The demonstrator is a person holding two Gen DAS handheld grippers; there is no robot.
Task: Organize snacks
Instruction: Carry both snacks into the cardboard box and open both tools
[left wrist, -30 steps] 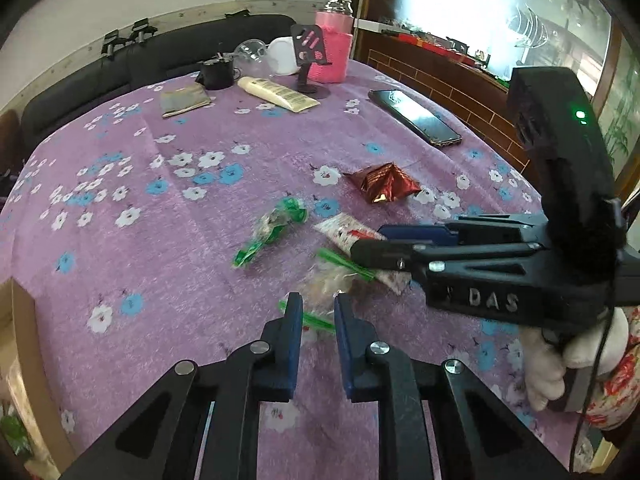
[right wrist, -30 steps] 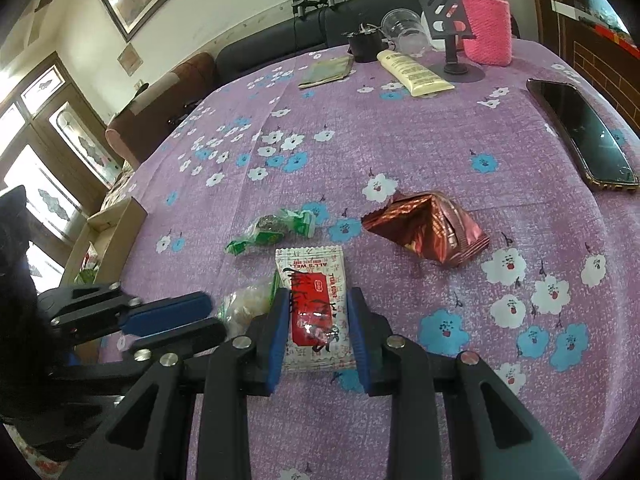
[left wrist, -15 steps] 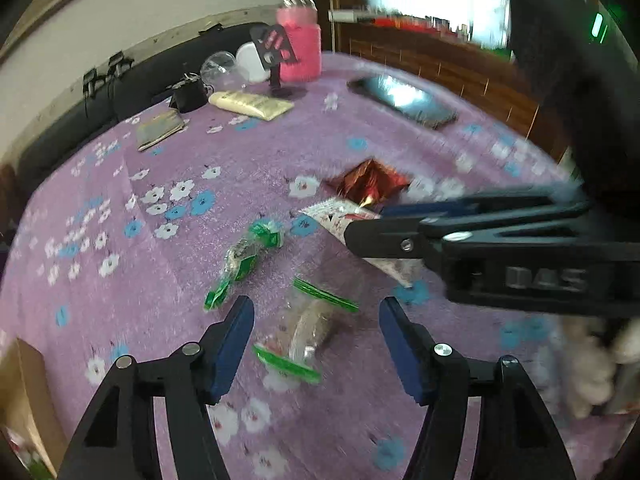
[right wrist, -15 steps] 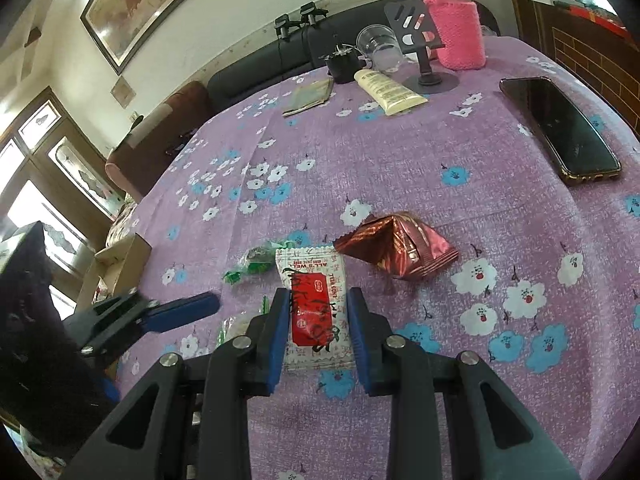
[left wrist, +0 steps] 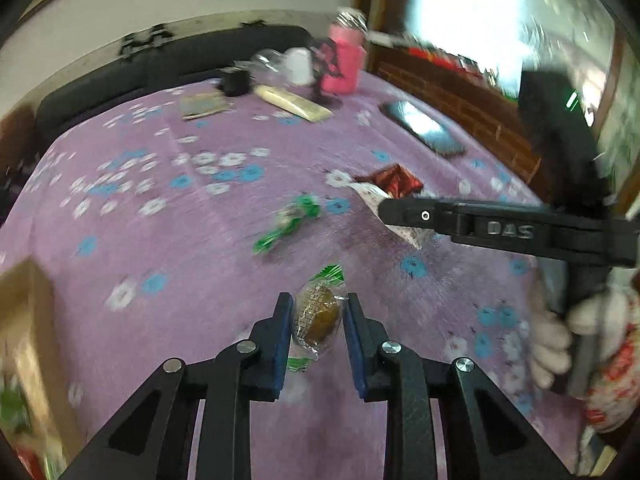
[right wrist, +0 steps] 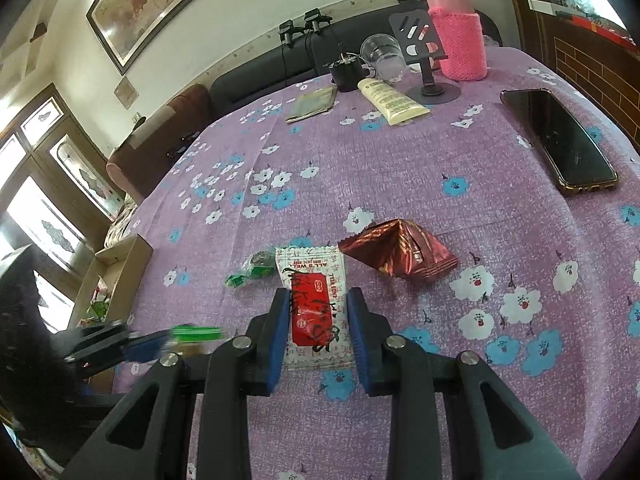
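My left gripper (left wrist: 316, 312) is closed on a clear-wrapped brown candy (left wrist: 317, 314), its blue pads (left wrist: 283, 332) pressing the wrapper from both sides, green twisted ends sticking out above and below the grip. The candy is off the purple floral tablecloth (left wrist: 192, 240). My right gripper (right wrist: 318, 312) is clamped on a white and red sachet (right wrist: 314, 304); the packet stands between the blue pads (right wrist: 279, 332), its top edge reaching past the fingertips.

I place everything else from the red foil packet (right wrist: 398, 254), which lies on the cloth. Seen from the right wrist, the sachet is just left of it, and a green-wrapped candy (right wrist: 252, 270) lies further left on the cloth, partly behind the sachet's corner. Well left of the foil packet, at the table's edge, stands an open cardboard box (right wrist: 112, 276) with some wrappers inside. A black phone (right wrist: 558, 142) lies up and to the right of the foil packet, well apart from it. Far beyond it, at the back of the table, are a cream tube (right wrist: 390, 100), a black phone stand (right wrist: 426, 60) and a bottle in a pink knitted sleeve (right wrist: 458, 38).

In the left wrist view, which is blurred, my right gloved hand (left wrist: 560, 336) grips its tool at the right edge.
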